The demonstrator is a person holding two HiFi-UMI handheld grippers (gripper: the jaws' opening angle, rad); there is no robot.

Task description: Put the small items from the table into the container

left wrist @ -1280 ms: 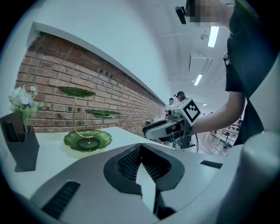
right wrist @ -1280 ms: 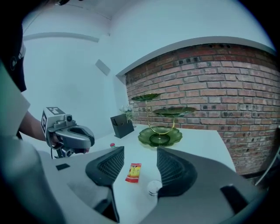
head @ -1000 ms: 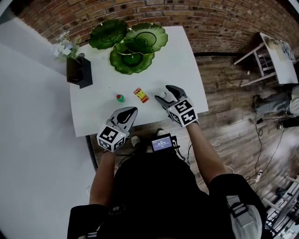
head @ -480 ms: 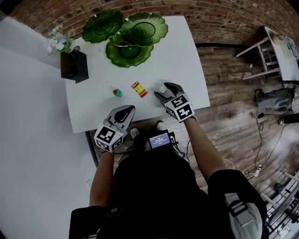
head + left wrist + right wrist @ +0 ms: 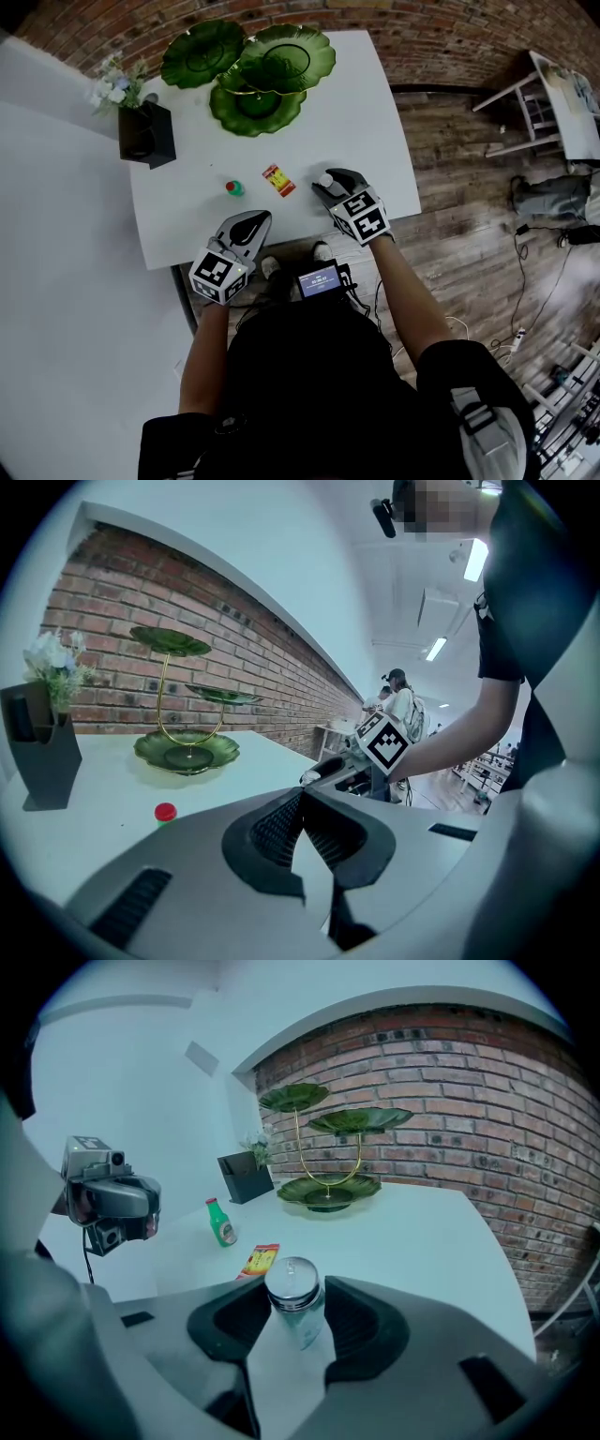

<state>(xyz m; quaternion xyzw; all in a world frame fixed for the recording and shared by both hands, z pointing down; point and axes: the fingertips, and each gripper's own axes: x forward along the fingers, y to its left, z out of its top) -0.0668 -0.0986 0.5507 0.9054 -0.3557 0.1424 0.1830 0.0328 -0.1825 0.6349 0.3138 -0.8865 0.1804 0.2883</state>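
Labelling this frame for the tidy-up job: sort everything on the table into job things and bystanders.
Job: jar, between the closing jaws of the right gripper; green bottle; red packet; green tiered dish, likely the container.
Bystanders: black vase of flowers; left gripper, shut and empty.

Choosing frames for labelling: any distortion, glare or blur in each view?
Head view: heavy fisheye with dark corners, the red brick wall bows, but the white table is evenly lit. Left gripper view: ceiling strip lights blow out, and a mosaic patch sits at the top. Right gripper view: the small clear jar with a silver lid is crisp, one faint highlight on its lid.
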